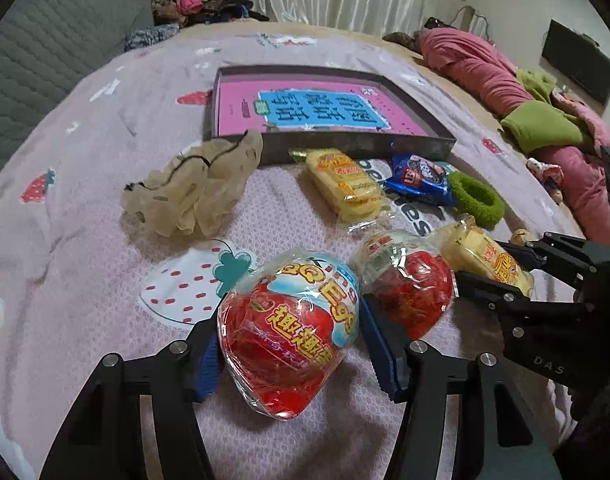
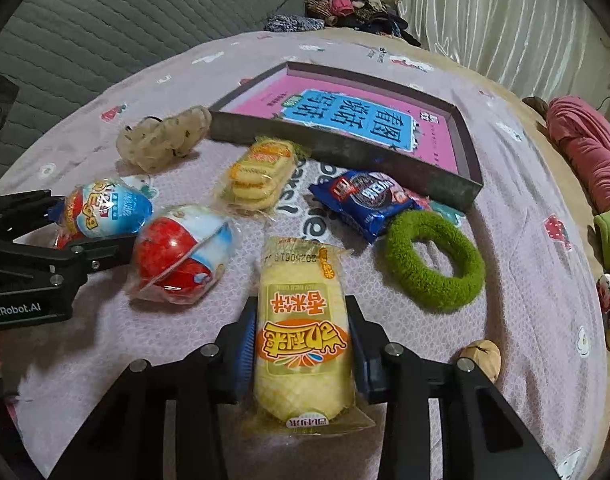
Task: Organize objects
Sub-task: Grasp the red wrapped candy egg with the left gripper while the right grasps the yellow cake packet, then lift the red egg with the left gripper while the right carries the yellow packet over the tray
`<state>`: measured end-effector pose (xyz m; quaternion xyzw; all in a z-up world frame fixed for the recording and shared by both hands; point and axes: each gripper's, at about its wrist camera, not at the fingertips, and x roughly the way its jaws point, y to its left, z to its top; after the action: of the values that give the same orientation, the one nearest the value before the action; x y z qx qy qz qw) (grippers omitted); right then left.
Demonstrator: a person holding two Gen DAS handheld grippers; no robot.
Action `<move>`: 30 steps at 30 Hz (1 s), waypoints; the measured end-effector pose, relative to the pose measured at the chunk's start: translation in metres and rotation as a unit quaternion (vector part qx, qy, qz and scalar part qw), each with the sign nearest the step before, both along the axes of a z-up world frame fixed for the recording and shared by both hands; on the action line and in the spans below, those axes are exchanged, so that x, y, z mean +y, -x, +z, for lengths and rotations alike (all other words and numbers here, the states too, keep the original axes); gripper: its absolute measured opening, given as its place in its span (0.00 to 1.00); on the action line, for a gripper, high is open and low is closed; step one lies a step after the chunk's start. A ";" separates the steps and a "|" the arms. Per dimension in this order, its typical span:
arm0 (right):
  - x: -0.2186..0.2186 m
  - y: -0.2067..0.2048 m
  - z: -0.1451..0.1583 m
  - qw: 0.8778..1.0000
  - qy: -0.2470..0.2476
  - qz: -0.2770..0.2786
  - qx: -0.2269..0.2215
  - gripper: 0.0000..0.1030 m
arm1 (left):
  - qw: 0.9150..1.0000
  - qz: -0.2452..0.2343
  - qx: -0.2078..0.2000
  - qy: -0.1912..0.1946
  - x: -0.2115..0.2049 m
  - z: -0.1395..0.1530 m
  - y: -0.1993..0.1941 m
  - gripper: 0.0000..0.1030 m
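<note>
Shallow box (image 2: 345, 152) w/ pink book lying at far side of bedsheet (image 2: 517, 208); green ring (image 2: 435, 266), blue pkt (image 2: 361, 200) sitting just before it. L gripper (image 1: 289, 354) straddling wrapped egg toy (image 1: 289, 336), fingers spread, right pad apart from wrap; R gripper (image 2: 301, 354) pinching yellow cracker pkt (image 2: 303, 344), near sheet's front.

box (image 2: 345, 148) at back on bed (image 2: 525, 280) | book (image 2: 353, 120) in box | snacks (image 2: 261, 176) before box | ring (image 2: 435, 266) right of snacks | scrunchie (image 2: 161, 140) left

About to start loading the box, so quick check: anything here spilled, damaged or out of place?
Nothing spilled or torn. The snacks lie loose on the bedspread in front of the box, all wrappers intact. One oddity: a walnut sits alone by the right gripper, apart from the other items.
</note>
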<state>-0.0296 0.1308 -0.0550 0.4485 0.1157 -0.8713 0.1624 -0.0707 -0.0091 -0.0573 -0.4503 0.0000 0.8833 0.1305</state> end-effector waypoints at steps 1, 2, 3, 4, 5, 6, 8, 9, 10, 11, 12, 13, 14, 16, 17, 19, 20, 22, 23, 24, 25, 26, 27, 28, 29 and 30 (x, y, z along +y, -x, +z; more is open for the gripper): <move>0.000 -0.001 0.002 1.000 0.002 0.001 0.003 0.39 | 1.000 0.002 0.005 0.001 0.000 0.002 -0.003 0.61; 0.000 -0.003 0.005 1.000 0.005 0.002 0.006 0.39 | 1.000 0.004 0.008 0.003 -0.001 0.003 -0.005 0.61; 0.000 -0.004 0.007 1.000 0.006 0.002 0.009 0.39 | 1.000 0.008 0.010 0.007 -0.002 0.004 -0.006 0.61; 0.001 -0.005 0.009 1.000 0.008 0.001 0.012 0.39 | 1.000 0.016 0.012 0.013 -0.002 0.004 -0.008 0.61; 0.002 -0.007 0.011 1.000 0.011 -0.001 0.016 0.39 | 0.999 0.023 0.014 0.016 -0.002 0.003 -0.010 0.61; 0.004 -0.008 0.014 1.000 0.016 -0.003 0.021 0.39 | 0.999 0.025 0.013 0.015 -0.002 0.003 -0.011 0.61; 0.005 -0.011 0.020 0.999 0.022 -0.006 0.029 0.39 | 1.000 0.025 0.010 0.013 -0.001 0.002 -0.010 0.61; 0.005 -0.012 0.022 0.999 0.021 -0.008 0.032 0.39 | 1.000 0.025 0.013 0.013 0.000 0.002 -0.011 0.61; 0.006 -0.014 0.025 0.999 0.022 -0.010 0.037 0.39 | 0.999 0.023 0.017 0.016 0.002 0.005 -0.012 0.61; 0.007 -0.016 0.028 0.999 0.025 -0.012 0.041 0.39 | 0.999 0.023 0.022 0.016 0.002 0.007 -0.013 0.61; 0.007 -0.017 0.031 0.999 0.027 -0.014 0.042 0.39 | 0.999 0.024 0.027 0.015 0.002 0.010 -0.015 0.61; 0.008 -0.019 0.033 0.999 0.028 -0.017 0.043 0.39 | 0.999 0.025 0.029 0.014 0.001 0.012 -0.017 0.61; 0.008 -0.021 0.036 0.998 0.032 -0.020 0.045 0.39 | 0.999 0.027 0.033 0.010 0.000 0.015 -0.019 0.61; 0.009 -0.024 0.039 0.998 0.041 -0.024 0.046 0.39 | 0.999 0.028 0.036 0.006 -0.001 0.019 -0.024 0.61; 0.009 -0.027 0.041 0.998 0.045 -0.025 0.045 0.39 | 0.999 0.028 0.040 0.007 0.000 0.021 -0.027 0.61; 0.009 -0.033 0.044 0.997 0.049 -0.029 0.047 0.39 | 0.998 0.031 0.046 0.014 0.002 0.023 -0.033 0.61; 0.008 -0.035 0.046 0.997 0.052 -0.030 0.047 0.39 | 0.998 0.031 0.049 0.014 0.003 0.026 -0.037 0.61; 0.008 -0.041 0.051 0.997 0.057 -0.030 0.049 0.39 | 0.998 0.030 0.054 0.016 0.006 0.031 -0.045 0.61; 0.008 -0.044 0.055 0.996 0.059 -0.031 0.053 0.39 | 0.998 0.032 0.057 0.019 0.006 0.034 -0.047 0.61; 0.008 -0.046 0.059 0.996 0.061 -0.030 0.056 0.39 | 0.997 0.036 0.059 0.020 0.007 0.037 -0.049 0.61; 0.008 -0.048 0.062 0.996 0.062 -0.029 0.059 0.39 | 0.997 0.039 0.060 0.020 0.007 0.039 -0.050 0.61; 0.007 -0.050 0.067 0.996 0.062 -0.030 0.063 0.39 | 0.997 0.043 0.059 0.016 0.007 0.042 -0.051 0.61; 0.007 -0.050 0.070 0.995 0.063 -0.029 0.066 0.39 | 0.997 0.046 0.058 0.013 0.006 0.045 -0.050 0.61; 0.007 -0.050 0.073 0.995 0.064 -0.026 0.067 0.39 | 0.997 0.046 0.058 0.014 0.007 0.047 -0.050 0.61; 0.007 -0.051 0.077 0.995 0.062 -0.026 0.071 0.39 | 0.997 0.050 0.061 0.018 0.007 0.051 -0.050 0.61; 0.007 -0.052 0.080 0.995 0.061 -0.025 0.075 0.39 | 0.996 0.053 0.066 0.021 0.007 0.055 -0.050 0.61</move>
<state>0.0220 0.1382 0.0248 0.3742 0.0629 -0.9115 0.1586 -0.0205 -0.0022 -0.0026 -0.3934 0.0035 0.9164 0.0736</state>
